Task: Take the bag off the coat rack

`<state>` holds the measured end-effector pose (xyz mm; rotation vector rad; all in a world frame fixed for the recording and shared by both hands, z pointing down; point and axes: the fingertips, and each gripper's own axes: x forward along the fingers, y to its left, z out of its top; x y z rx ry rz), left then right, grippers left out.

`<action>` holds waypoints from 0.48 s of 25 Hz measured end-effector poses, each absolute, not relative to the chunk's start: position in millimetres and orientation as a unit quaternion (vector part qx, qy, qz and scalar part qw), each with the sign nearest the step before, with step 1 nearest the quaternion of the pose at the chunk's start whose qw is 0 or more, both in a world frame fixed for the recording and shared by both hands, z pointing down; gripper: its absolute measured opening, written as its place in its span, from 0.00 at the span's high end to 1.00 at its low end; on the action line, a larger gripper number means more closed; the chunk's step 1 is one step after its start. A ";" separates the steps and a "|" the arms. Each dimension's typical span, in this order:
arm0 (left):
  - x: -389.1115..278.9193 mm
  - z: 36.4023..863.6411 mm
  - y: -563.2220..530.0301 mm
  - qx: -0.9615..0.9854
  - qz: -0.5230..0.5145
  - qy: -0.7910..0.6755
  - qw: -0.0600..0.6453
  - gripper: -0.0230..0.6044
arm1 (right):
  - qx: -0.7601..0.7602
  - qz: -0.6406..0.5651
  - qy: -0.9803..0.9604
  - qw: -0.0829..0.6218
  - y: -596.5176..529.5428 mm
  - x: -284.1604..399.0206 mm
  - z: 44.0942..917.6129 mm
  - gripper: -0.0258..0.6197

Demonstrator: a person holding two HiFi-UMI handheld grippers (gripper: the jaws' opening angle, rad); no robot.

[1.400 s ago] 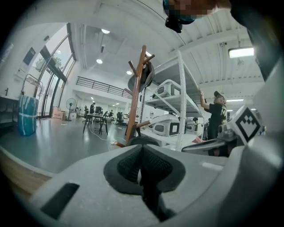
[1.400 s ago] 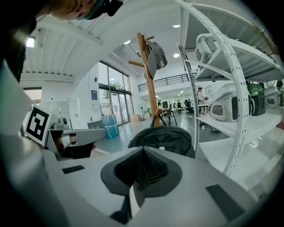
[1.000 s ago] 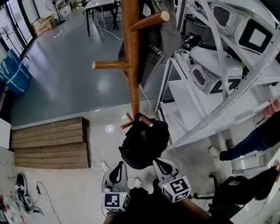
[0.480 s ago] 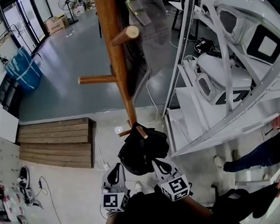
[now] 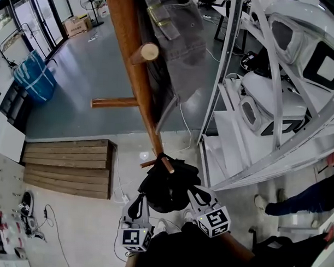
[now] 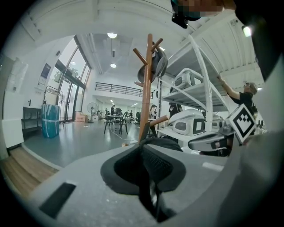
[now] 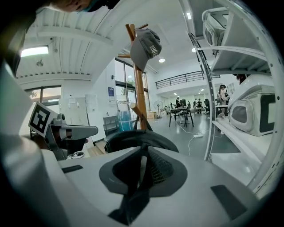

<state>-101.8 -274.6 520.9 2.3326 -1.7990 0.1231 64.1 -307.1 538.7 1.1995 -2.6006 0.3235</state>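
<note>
Approach to the bag, both tools unloaded. The black bag (image 5: 168,182) hangs low on the wooden coat rack (image 5: 133,74), its top caught on a short upward-slanting peg (image 5: 167,164) near the foot of the pole. A grey garment (image 5: 175,43) hangs from the upper pegs. The left gripper (image 5: 139,200) and the right gripper (image 5: 193,193) sit just beside the bag's lower edge, one on each side. Each has its jaws pressed together with nothing between them, as both gripper views confirm.

In the right gripper view the bag's dark rounded top (image 7: 133,137) lies directly ahead of the jaws, with thin straps rising to the peg. A grey cap (image 7: 145,46) tops the rack.

Suggested technique:
- Part the jaws of at least one gripper before closing in, since shut jaws cannot take hold.
- Grip the strap or top loop rather than the soft body, which would probably sag and slip.
- Because the peg slants upward, lift the loop up and outward along the peg, not straight down.
- Support the bag's body with the second gripper, so that the pole is not dragged toward the white shelving (image 5: 233,105) at the right.
</note>
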 end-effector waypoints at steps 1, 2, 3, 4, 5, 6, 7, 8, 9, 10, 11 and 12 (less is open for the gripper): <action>-101.5 524.0 -276.2 0.788 0.050 -0.606 0.096 0.93 | 0.412 0.110 -0.895 0.131 -310.3 65.3 539.6 0.93; -101.6 527.4 -277.3 0.789 0.058 -0.605 0.094 0.93 | 0.410 0.109 -0.896 0.134 -312.8 66.5 540.6 0.92; -101.7 530.0 -278.4 0.788 0.064 -0.605 0.094 0.92 | 0.408 0.109 -0.896 0.137 -314.9 67.7 542.0 0.90; -101.8 532.0 -279.4 0.787 0.068 -0.606 0.096 0.89 | 0.406 0.110 -0.896 0.141 -316.9 69.1 543.8 0.87; -101.8 533.9 -280.9 0.786 0.070 -0.606 0.098 0.85 | 0.405 0.111 -0.896 0.145 -319.1 70.5 546.0 0.84; -102.0 535.7 -282.6 0.786 0.071 -0.606 0.099 0.81 | 0.404 0.112 -0.896 0.149 -321.6 71.9 548.6 0.82; -102.2 537.8 -284.4 0.785 0.074 -0.606 0.101 0.78 | 0.403 0.114 -0.895 0.153 -324.3 72.9 551.3 0.81; -102.5 540.1 -286.1 0.785 0.077 -0.606 0.102 0.76 | 0.401 0.116 -0.895 0.157 -327.0 73.7 554.0 0.79; -103.1 542.5 -287.8 0.784 0.082 -0.606 0.104 0.73 | 0.400 0.118 -0.895 0.161 -329.6 74.4 556.9 0.76; -103.7 545.0 -289.3 0.783 0.087 -0.607 0.105 0.71 | 0.398 0.120 -0.894 0.164 -332.1 75.1 559.8 0.74; -104.6 547.6 -290.6 0.781 0.092 -0.608 0.105 0.70 | 0.397 0.123 -0.894 0.168 -334.5 75.8 562.6 0.70; -105.5 550.4 -291.8 0.779 0.099 -0.611 0.105 0.68 | 0.397 0.125 -0.893 0.173 -337.0 76.7 565.5 0.67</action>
